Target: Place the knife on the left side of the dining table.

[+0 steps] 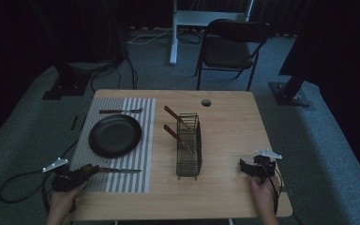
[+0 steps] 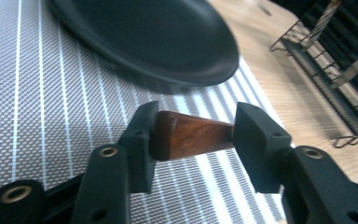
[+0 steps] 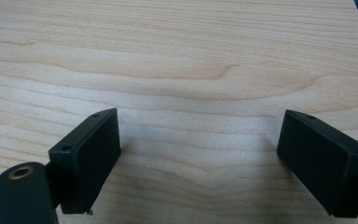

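I looked over all three views and found no text, label, brand, number or sign that I could read. The striped placemat (image 1: 122,140), the black plate (image 1: 115,136), the wire rack (image 1: 189,147), the wooden table (image 1: 225,126) and the folding chair (image 1: 232,44) carried no lettering that I could make out in the dim high view. The black jaws in both gripper views showed only screw holes and brass bushings, with no markings on them.
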Motion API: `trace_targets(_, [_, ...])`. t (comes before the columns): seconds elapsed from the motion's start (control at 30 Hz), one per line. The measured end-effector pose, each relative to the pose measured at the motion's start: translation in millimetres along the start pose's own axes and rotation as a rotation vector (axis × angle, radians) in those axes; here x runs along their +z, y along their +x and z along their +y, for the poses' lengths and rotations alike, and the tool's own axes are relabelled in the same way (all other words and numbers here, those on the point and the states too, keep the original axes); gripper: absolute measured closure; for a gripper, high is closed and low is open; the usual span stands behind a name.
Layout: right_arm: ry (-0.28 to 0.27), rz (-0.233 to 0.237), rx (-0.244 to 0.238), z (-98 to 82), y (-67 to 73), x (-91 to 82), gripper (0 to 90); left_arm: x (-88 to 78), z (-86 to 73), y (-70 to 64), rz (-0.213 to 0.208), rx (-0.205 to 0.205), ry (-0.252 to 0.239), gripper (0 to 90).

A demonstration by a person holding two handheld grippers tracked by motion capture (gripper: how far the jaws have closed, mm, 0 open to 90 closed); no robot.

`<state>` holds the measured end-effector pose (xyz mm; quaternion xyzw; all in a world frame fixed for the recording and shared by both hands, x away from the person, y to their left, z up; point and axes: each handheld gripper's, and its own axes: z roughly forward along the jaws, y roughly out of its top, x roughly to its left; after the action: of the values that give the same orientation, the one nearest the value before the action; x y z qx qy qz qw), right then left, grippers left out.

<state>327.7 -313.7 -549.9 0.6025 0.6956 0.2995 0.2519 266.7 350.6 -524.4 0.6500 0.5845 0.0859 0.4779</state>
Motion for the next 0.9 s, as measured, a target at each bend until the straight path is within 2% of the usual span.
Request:
trace_targets(0.03, [0.000, 0.000, 0.000, 0.0, 0.0, 0.0, 12.3, 0.0, 0.0, 0.0, 0.000, 0.000, 0.000, 47.7])
trace_targets(0.13, [0.000, 0.000, 0.000, 0.0, 0.0, 0.0, 12.3, 6.8, -1.7, 6.0, 0.024, -0.056, 0.024, 45.3])
trace_targets(0.2, [0.000, 0.000, -0.001, 0.0, -0.1, 0.0, 12.3, 8.6, -1.9, 8.1, 0.033, -0.072, 0.025, 44.5])
trace_targets(0.23, [0.000, 0.000, 0.000, 0.0, 0.0, 0.0, 12.3, 9.9, -2.0, 8.5, 0.055, -0.063, 0.031, 43.4])
trace_targets(0.27, [0.000, 0.000, 0.000, 0.0, 0.0, 0.0, 12.3, 9.9, -2.0, 8.5, 0.055, -0.063, 0.031, 41.7])
trace_targets(0.3, [0.000, 0.000, 0.000, 0.0, 0.0, 0.0, 12.3, 12.7, -2.2, 9.3, 0.096, -0.051, 0.044, 41.7])
trace_targets(0.37, [0.000, 0.000, 0.000, 0.0, 0.0, 0.0, 12.3, 14.3, -2.2, 9.0, 0.110, -0.047, 0.050, 38.7])
trace_targets(0.5, [0.000, 0.000, -0.001, 0.0, -0.1, 0.0, 12.3, 18.5, -1.8, 4.0, 0.205, 0.015, 0.076, 34.7])
trace_targets(0.57, [0.000, 0.000, 0.000, 0.0, 0.0, 0.0, 12.3, 20.8, -1.0, 1.8, 0.240, 0.026, 0.072, 29.4])
trace_targets(0.63, [0.000, 0.000, 0.000, 0.0, 0.0, 0.0, 12.3, 22.9, -0.7, 0.7, 0.256, 0.035, 0.063, 28.2])
trace_targets(0.73, [0.000, 0.000, 0.000, 0.0, 0.0, 0.0, 12.3, 23.8, -0.4, 0.5, 0.258, 0.033, 0.064, 27.1])
trace_targets(0.77, [0.000, 0.000, 0.000, 0.0, 0.0, 0.0, 12.3, 26.0, 0.5, -1.5, 0.285, 0.055, 0.058, 27.0])
trace_targets(0.8, [0.000, 0.000, 0.000, 0.0, 0.0, 0.0, 12.3, 26.0, 0.5, -2.7, 0.301, 0.060, 0.044, 26.1])
trace_targets(0.83, [0.000, 0.000, 0.000, 0.0, 0.0, 0.0, 12.3, 26.0, 0.5, -2.7, 0.301, 0.060, 0.044, 22.6])
trace_targets(0.87, [0.000, 0.000, -0.001, 0.0, -0.1, 0.0, 12.3, 26.0, 0.4, -4.4, 0.333, 0.075, 0.030, 22.6])
trace_targets(0.9, [0.000, 0.000, -0.001, 0.0, -0.1, 0.0, 12.3, 26.0, 0.4, -4.4, 0.333, 0.075, 0.030, 19.7])
